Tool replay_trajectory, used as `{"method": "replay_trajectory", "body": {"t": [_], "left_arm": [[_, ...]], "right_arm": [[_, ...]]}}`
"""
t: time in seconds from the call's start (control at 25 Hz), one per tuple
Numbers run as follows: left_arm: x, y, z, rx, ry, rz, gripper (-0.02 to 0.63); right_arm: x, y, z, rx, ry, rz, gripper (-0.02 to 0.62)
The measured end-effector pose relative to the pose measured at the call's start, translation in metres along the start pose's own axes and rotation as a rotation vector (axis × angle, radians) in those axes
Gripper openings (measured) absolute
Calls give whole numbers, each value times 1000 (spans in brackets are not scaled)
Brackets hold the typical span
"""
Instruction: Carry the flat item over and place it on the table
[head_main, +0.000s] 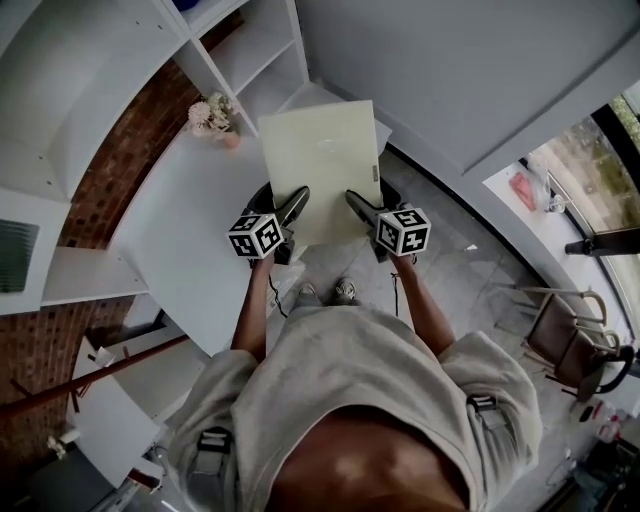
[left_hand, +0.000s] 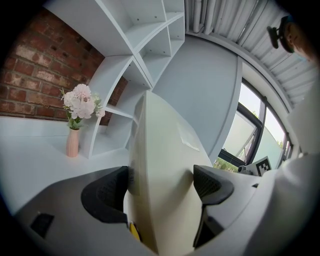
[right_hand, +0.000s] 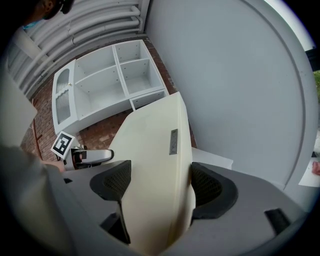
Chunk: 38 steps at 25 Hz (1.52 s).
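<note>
Left gripper (head_main: 295, 203) + right gripper (head_main: 357, 205) both grip flat cream panel (head_main: 320, 160) at edge of white surface (head_main: 175, 225).
L to R: brick wall (head_main: 118, 165) & white shelf unit (head_main: 255, 50) at far left; pink vase w/ pale flowers (head_main: 214, 119) stands on surface, near panel's far-left corner. Left gripper is closed on panel's near edge, left side, one pad (left_hand: 107, 192) on each face. Panel's far part is over surface's right edge, near part over grey floor (head_main: 465, 275); can't tell if it touches surface. Small grey tag (head_main: 375, 173) on panel's right edge. Right gripper is clamped on near edge, right side. Chair (head_main: 565, 335) far right, well apart.
</note>
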<state>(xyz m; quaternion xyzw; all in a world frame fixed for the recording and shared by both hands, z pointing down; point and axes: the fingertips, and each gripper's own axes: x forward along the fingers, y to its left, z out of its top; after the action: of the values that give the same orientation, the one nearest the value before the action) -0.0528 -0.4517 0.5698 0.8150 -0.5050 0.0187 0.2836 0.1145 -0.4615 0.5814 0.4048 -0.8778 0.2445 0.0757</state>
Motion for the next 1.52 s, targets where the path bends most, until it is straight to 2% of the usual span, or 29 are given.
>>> {"method": "replay_trajectory", "body": {"t": [0.84,1.52], "left_arm": [[-3,108,-33,-60,128,-9,410],[45,162,-71,-142,217,22,410]], "right_arm": [[85,30,-65,97,115,-57,396],[140,-7,-105,154,212,-76,394]]}}
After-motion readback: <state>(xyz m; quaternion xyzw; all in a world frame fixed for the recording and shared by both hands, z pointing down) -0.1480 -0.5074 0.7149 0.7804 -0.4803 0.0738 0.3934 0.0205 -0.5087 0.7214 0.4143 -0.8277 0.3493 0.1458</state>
